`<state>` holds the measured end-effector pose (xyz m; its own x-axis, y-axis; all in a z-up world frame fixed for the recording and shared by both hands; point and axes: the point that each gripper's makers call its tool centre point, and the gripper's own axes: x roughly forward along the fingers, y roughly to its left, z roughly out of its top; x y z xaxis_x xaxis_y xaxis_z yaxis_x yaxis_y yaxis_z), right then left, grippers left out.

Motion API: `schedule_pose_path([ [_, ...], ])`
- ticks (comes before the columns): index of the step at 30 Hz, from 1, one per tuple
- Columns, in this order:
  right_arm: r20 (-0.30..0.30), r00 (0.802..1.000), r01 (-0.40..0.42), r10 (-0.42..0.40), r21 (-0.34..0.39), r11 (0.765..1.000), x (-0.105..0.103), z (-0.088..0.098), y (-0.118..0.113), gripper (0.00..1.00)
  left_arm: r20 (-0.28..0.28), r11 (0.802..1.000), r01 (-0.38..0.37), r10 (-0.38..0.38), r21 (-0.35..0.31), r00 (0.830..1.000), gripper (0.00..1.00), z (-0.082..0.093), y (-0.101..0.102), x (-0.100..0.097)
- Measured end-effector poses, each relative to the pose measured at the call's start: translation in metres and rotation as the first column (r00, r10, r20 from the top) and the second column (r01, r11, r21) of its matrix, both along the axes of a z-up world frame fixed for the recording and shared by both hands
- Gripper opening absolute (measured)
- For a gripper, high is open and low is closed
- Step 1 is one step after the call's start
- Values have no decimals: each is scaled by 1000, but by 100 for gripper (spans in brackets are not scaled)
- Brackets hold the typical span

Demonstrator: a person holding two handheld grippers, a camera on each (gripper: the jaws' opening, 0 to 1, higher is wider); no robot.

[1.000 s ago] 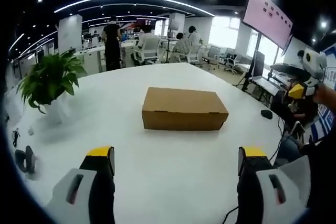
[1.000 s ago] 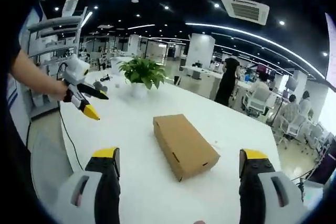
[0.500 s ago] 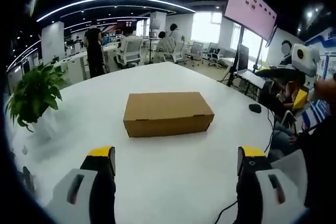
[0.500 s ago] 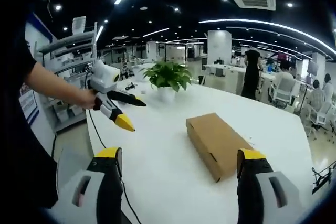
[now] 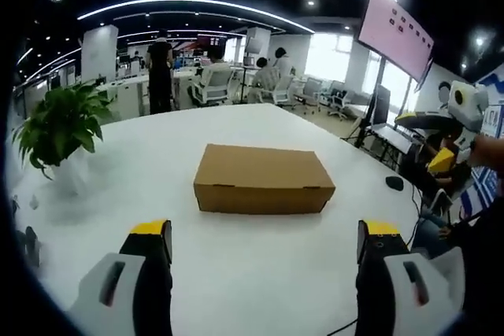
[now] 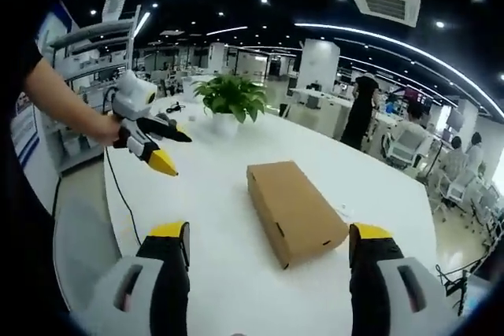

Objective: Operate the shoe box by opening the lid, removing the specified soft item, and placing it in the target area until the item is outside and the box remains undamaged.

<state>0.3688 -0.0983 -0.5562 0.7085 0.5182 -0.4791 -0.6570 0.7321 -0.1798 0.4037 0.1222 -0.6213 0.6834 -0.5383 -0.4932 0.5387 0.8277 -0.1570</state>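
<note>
Both views have swung a little since half a second ago, but that reads as our hands shifting the cameras; the shoe box (image 5: 264, 179) sits where it sat, lid down.

Shoe box: plain brown cardboard, closed, flat on the white table (image 5: 236, 273), at 12 o'clock ahead of the left gripper (image 5: 264, 245) and near the table's middle. In the right gripper view the box (image 6: 293, 212) lies between the jaws' line at about 12 o'clock, its short end toward us. No soft item visible; we judge it is inside.

Left gripper: jaws wide apart, holding nothing, well short of the box. Right gripper (image 6: 268, 249): jaws likewise spread, nothing between them, also apart from the box. From the right gripper view the left gripper (image 6: 146, 147) hangs at 10 o'clock, above the table edge.

Progress: nothing done yet, as far as we see. Lid opening, removal and placement all remain.

Surroundings: potted plant (image 5: 61, 125) at 10 o'clock on the table; small dark object (image 5: 394, 182) at 3 o'clock; office desks and people beyond.
</note>
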Motion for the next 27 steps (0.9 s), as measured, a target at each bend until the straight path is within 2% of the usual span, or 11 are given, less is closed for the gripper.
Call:
schedule_pose_path([
  [3, -5, 1000, 27, -27, -3, 1000, 5, -2, -2, 82, -89, 997, 69, -65, 47, 994, 99, -26, -6, -13],
  [5, -1, 1000, -2, 2, 112, 994, 4, 5, 11, 87, -179, 980, 159, -136, 120, 974, 99, -45, -9, -26],
  [6, 19, 999, -39, 36, 231, 972, 1, 15, 24, 95, -164, 975, 162, -137, 153, 977, 99, -47, -7, -23],
  [8, -11, 1000, -22, 26, 257, 966, -1, 11, 25, 99, -99, 981, 140, -127, 133, 987, 99, -42, -10, -16],
  [11, -4, 1000, -22, 23, 214, 977, 1, 2, 26, 99, -118, 991, 99, -88, 90, 989, 98, -43, -8, -10],
  [14, -2, 1000, 0, 0, 200, 980, 6, -5, 28, 99, -37, 996, 80, -78, 38, 996, 90, -31, -8, 2],
  [16, -14, 999, 36, -34, 199, 979, 12, -8, 27, 98, -28, 996, 83, -83, 23, 996, 100, -30, -9, 5],
  [18, -8, 998, 69, -69, 152, 986, 18, -12, 21, 95, -14, 994, 94, -93, 58, 996, 99, -31, -7, 7],
  [20, -6, 996, 90, -89, 51, 995, 22, -21, 11, 92, -29, 991, 101, -99, 86, 995, 99, -33, -4, 10],
  [25, -30, 990, 142, -139, 121, 982, 30, -20, 4, 92, -55, 997, 33, -30, 63, 998, 99, -30, 5, 24],
  [27, -20, 989, 150, -148, 104, 983, 31, -23, 0, 91, -48, 998, 26, -23, 59, 999, 99, -28, 5, 28],
])
